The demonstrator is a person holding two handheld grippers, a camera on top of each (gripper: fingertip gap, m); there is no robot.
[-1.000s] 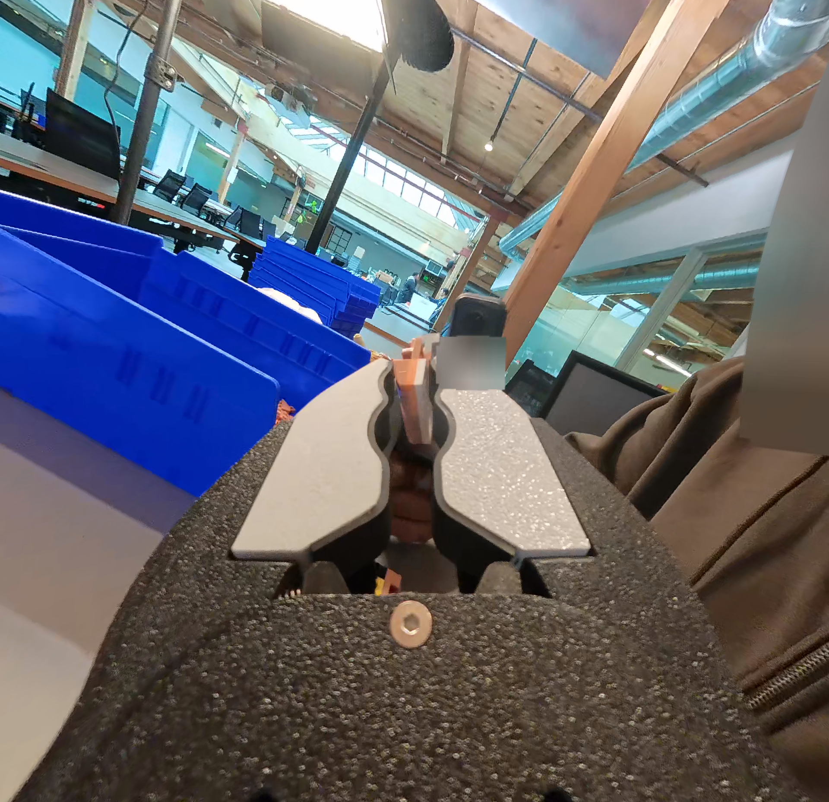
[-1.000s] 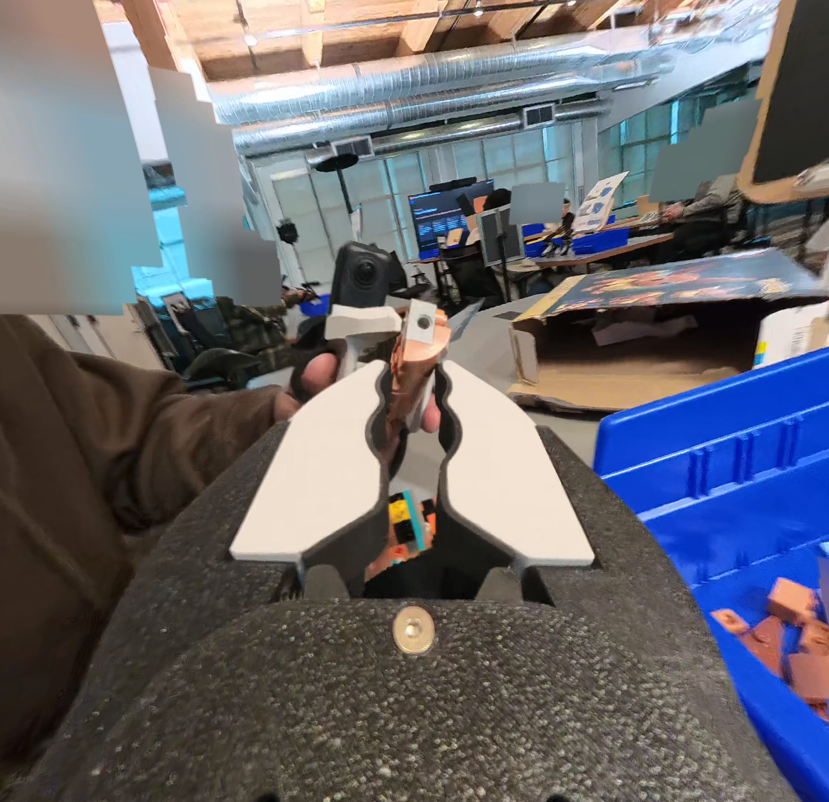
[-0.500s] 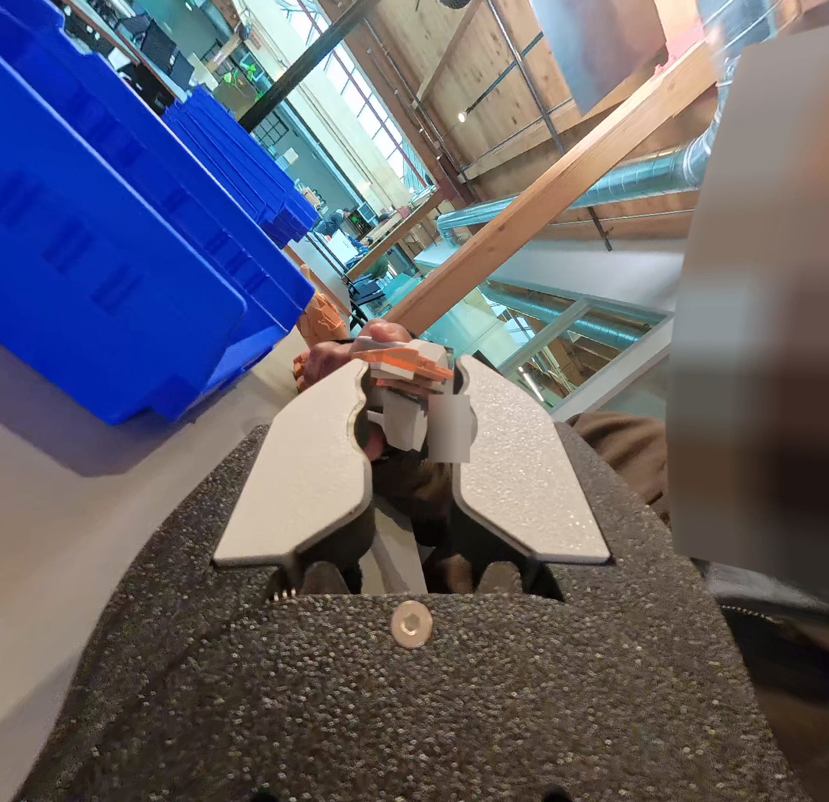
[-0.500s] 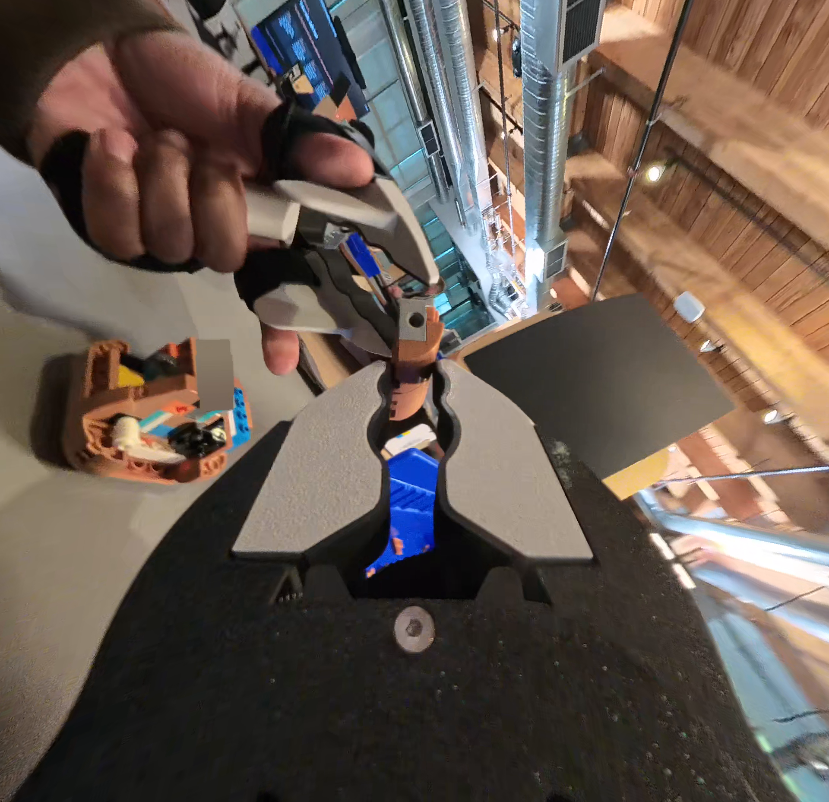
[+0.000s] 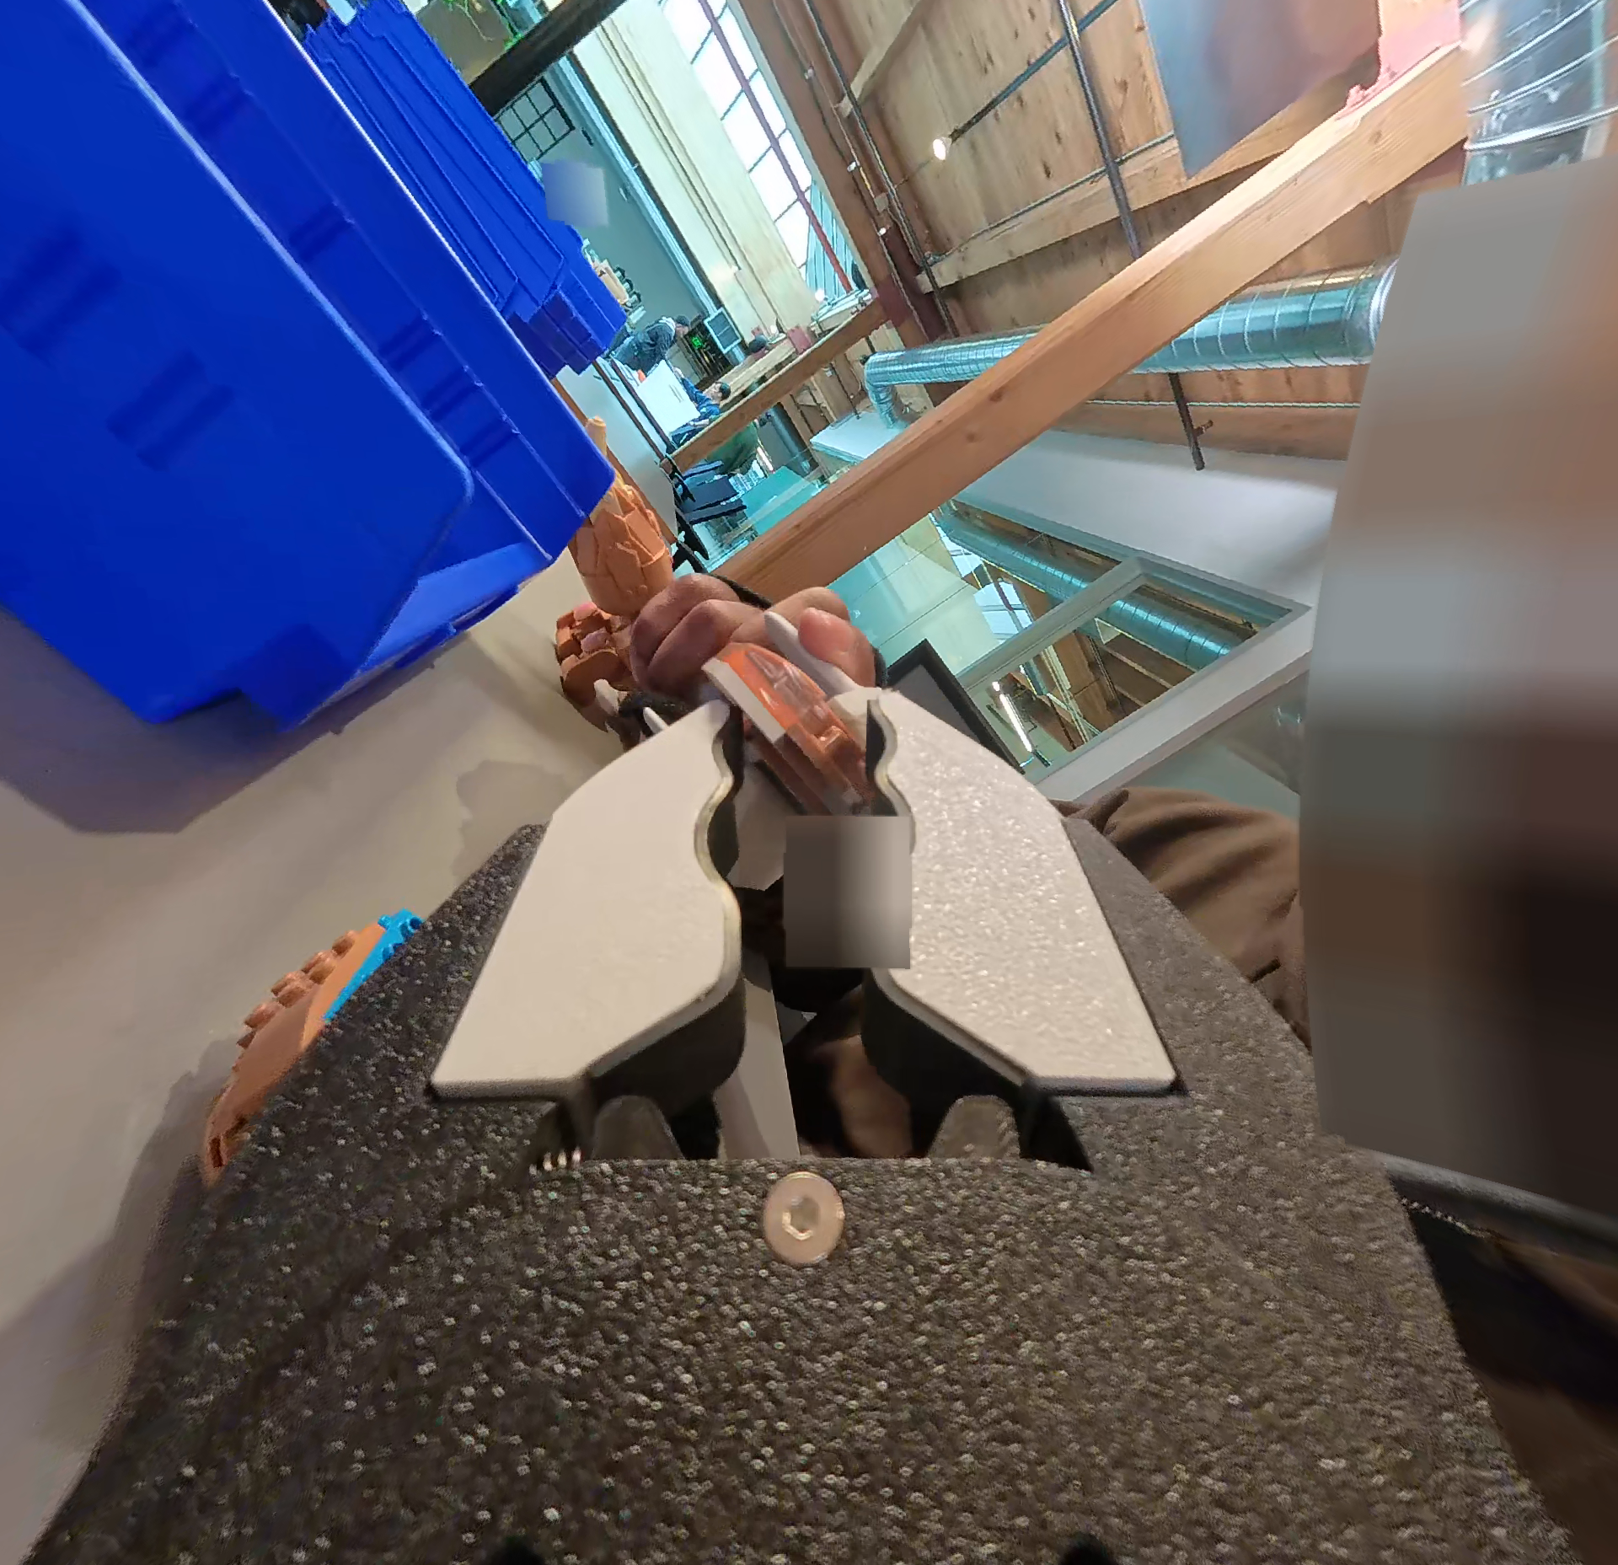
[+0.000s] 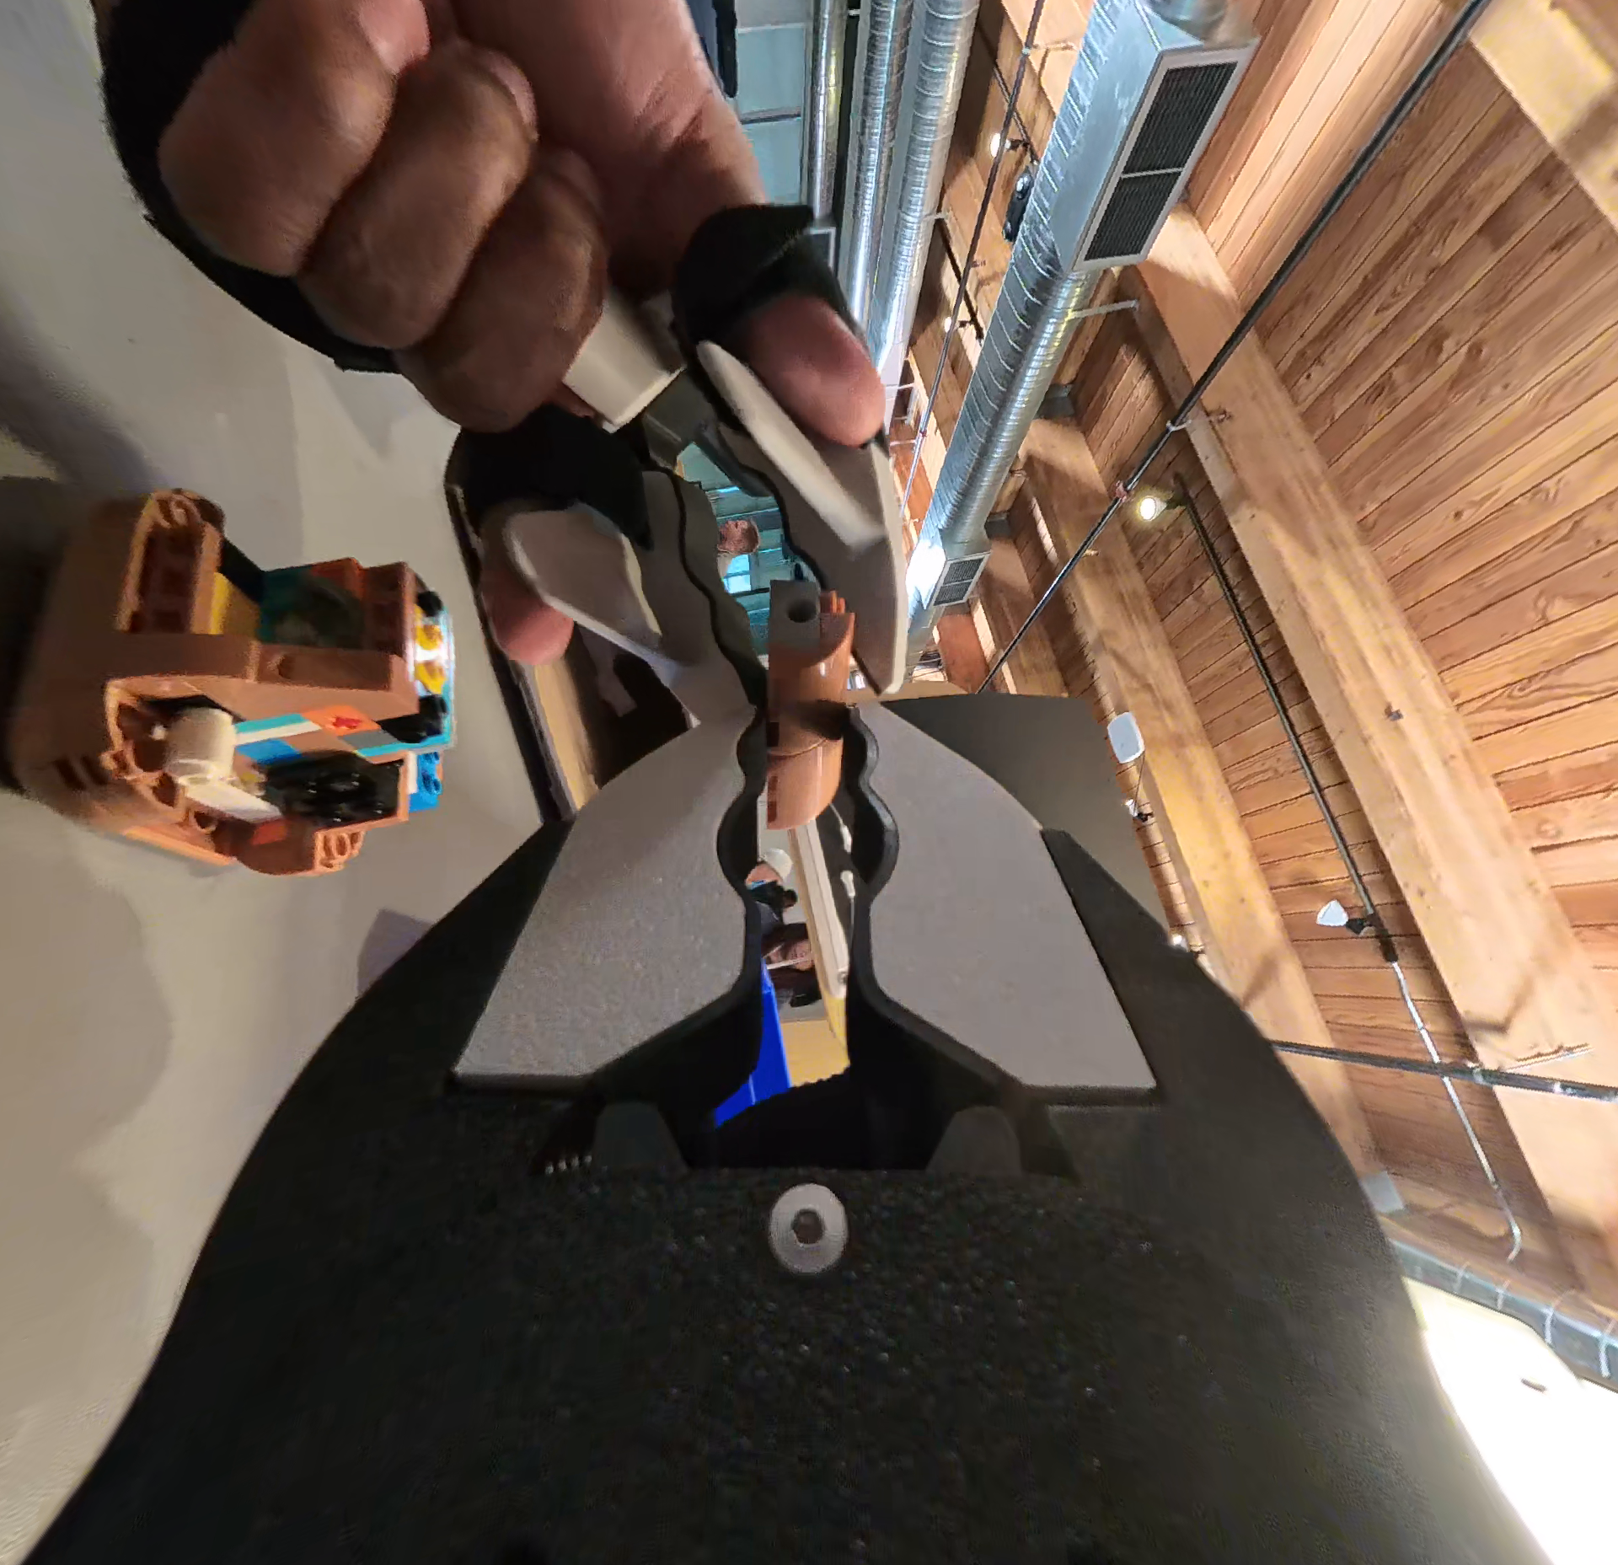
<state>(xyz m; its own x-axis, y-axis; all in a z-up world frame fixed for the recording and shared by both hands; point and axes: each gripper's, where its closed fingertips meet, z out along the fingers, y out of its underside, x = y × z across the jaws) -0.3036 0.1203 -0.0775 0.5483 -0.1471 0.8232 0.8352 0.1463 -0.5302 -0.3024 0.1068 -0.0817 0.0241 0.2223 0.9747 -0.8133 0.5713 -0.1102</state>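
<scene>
A small brown, orange and grey brick piece (image 6: pixel 801 761) is held in the air between both grippers, which meet tip to tip. My right gripper (image 6: pixel 801 722) is shut on its brown end. My left gripper (image 5: pixel 797 722) is closed on the same piece (image 5: pixel 792 726) from the other side, with the piece lying slantwise between its jaws. In the right wrist view the left gripper's fingers (image 6: pixel 832 507) flank the piece's grey end, held by a hand (image 6: pixel 420 166). A larger brown brick model (image 6: pixel 236 700) with blue, yellow and black parts lies on the grey table (image 6: pixel 131 1041).
Big blue bins (image 5: pixel 219 385) stand on the table (image 5: pixel 175 866) close to the left gripper. A brown brick figure (image 5: pixel 613 551) stands by the bins. Part of the brick model (image 5: pixel 289 1024) shows beside the left gripper's body. A brown sleeve (image 5: pixel 1208 866) is on the right.
Both grippers have rolled onto their sides together, so the table now lies at the left of both views. The piece stays between them. The left jaws stand wider than a second ago.
</scene>
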